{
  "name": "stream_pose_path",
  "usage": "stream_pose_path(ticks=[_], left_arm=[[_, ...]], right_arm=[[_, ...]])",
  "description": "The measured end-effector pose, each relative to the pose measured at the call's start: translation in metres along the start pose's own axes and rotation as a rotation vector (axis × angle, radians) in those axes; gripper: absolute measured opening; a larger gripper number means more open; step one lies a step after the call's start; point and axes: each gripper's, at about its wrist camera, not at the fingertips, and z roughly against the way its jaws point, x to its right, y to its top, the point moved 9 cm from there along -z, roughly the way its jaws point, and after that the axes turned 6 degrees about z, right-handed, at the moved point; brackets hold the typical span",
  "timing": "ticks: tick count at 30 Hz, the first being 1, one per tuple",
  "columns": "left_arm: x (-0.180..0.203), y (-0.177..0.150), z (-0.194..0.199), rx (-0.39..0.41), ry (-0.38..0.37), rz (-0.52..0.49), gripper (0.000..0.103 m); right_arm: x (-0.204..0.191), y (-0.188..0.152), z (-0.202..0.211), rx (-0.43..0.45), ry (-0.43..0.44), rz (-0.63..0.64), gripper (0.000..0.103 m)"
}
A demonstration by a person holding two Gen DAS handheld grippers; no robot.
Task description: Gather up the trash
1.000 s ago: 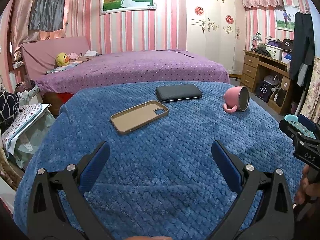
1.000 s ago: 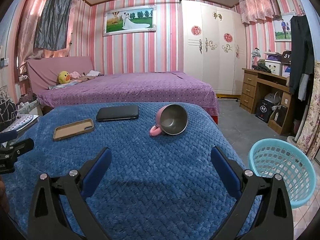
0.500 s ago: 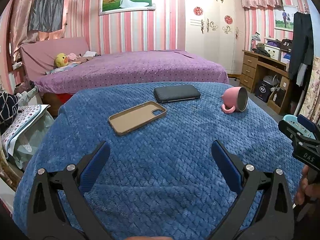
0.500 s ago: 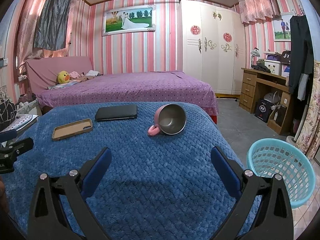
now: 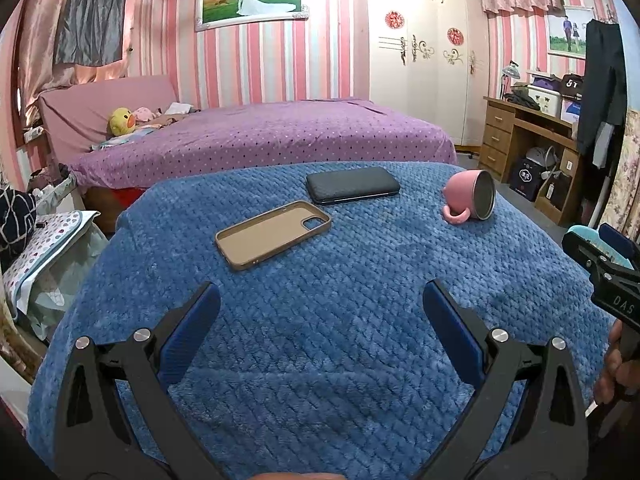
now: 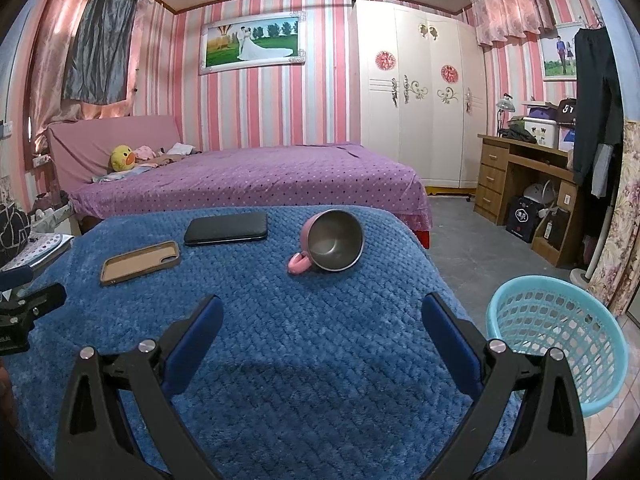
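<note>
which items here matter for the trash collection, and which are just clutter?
Job:
- tan phone case, black phone and tipped pink mug, candidates on the blue blanket
- turquoise basket on the floor, likely bin
- left claw, right claw, both open, empty

Lying about:
- purple bed
- yellow duck plush
- wooden desk

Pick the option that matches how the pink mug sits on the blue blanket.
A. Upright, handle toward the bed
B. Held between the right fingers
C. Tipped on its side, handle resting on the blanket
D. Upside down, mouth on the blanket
C: the pink mug lies on its side on the blue blanket, its steel interior showing and its handle on the fabric.
</note>
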Motion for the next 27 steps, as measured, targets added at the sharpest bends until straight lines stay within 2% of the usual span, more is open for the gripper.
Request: stream_pose_path(ticks=[6,15,27], left_arm=[[-0.007,-0.001,-0.005,-0.010,0.027,0.003,0.098],[-0.014,0.002,-0.012,-0.019,0.046,0.070,0.098],[-0.033,0.001,-0.014,-0.024,0.076,0.120,0.098]], right_arm=[[0.002,0.000,0.001,-0.006,0.002,-0.009,0.097],[0.010,-0.008,0.000,-0.063,0.028,0.019,0.097],[0.005,-0.007,0.007,-0.052,0.057,0.005,0.097]])
